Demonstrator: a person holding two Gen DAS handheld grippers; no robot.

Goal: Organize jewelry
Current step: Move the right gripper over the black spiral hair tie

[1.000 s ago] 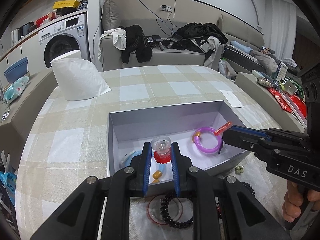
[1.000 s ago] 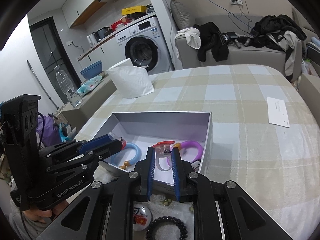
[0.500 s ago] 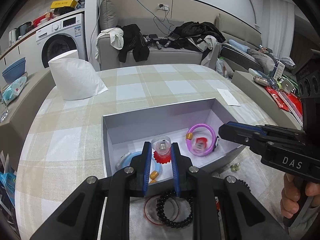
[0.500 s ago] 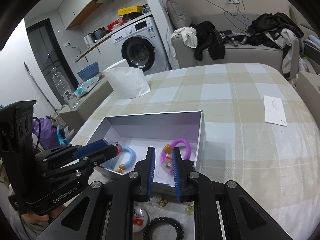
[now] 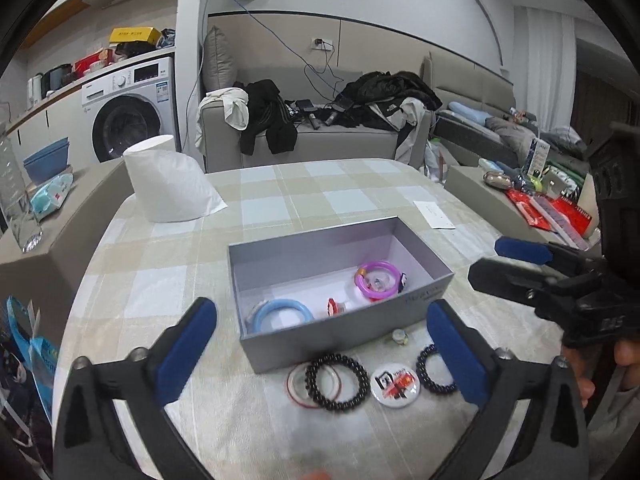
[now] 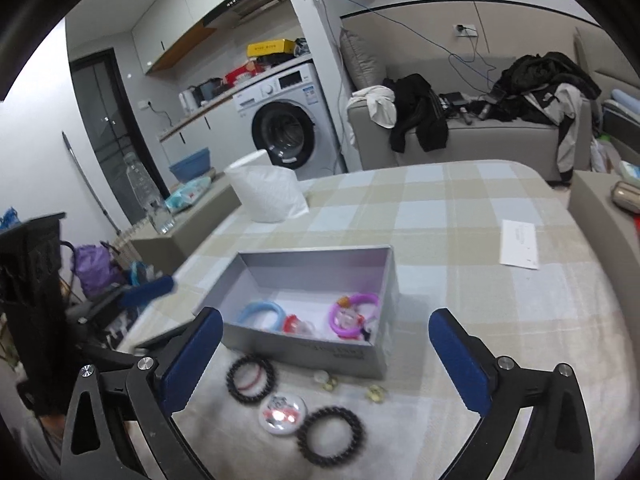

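A grey open box [image 5: 344, 332] [image 6: 372, 356] sits on the checked tablecloth. Inside lie a blue bangle [image 5: 282, 314] [image 6: 262, 314], a purple ring [image 5: 378, 278] [image 6: 354, 314] and a small red and clear piece [image 5: 335, 306] [image 6: 294, 324]. In front of the box lie two black bead bracelets [image 5: 336, 382] [image 6: 330, 436], a round badge [image 5: 394, 384] [image 6: 282, 414], a thin red hoop [image 5: 298, 386] and small pale beads [image 6: 330, 384]. My left gripper [image 5: 320, 352] is open and empty, above these loose pieces. My right gripper [image 6: 320, 364] is open and empty, just before the box.
A white paper bag [image 5: 172, 184] stands at the table's far left. A white slip of paper [image 5: 434, 216] lies at the far right. A sofa with clothes [image 5: 320, 120] is behind the table. Low side tables with clutter flank it.
Both grippers have opened wide and pulled back and up from the box. The left let go of the red and clear piece, which now lies in the box. The right also released its piece.
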